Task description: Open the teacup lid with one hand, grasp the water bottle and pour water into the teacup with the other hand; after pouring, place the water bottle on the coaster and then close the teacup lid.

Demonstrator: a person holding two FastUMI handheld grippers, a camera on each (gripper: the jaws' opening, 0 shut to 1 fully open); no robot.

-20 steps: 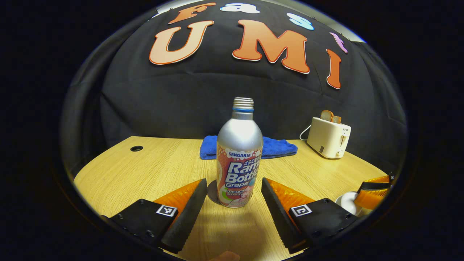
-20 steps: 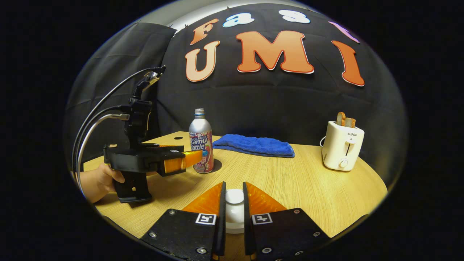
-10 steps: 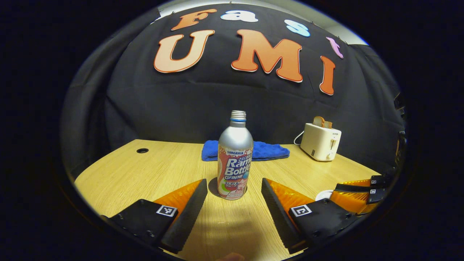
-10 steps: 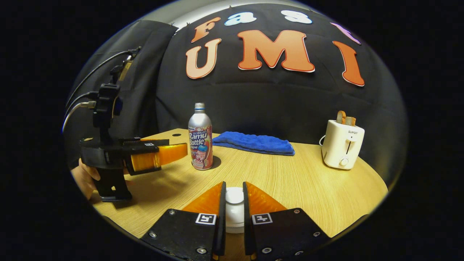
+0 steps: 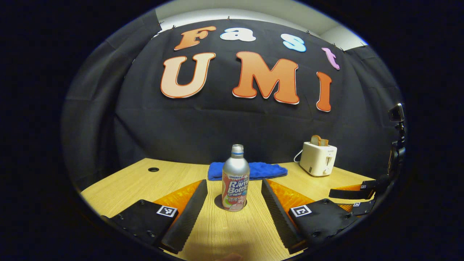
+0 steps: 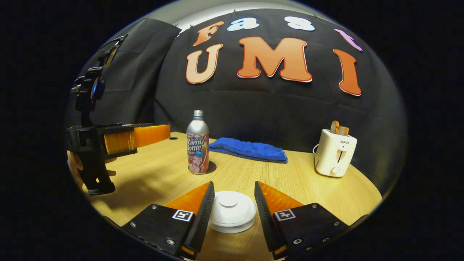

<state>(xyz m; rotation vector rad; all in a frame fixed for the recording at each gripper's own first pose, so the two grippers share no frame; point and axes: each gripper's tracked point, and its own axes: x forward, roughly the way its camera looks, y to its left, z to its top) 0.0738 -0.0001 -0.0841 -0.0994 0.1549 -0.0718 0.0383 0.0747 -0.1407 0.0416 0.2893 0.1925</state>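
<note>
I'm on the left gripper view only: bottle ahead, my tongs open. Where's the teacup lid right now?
Observer: In the right gripper view the white lid sits level between the right gripper's tongs, near the front of the table.
Operator: Are those tongs clamped on it?
Observer: No, they stand open, one on each side of the lid. I cannot tell whether they touch its rim.
Operator: How does my gripper sit to the bottle?
Observer: The left gripper hangs above the table, short of the bottle, with a hand on its grip.
</note>
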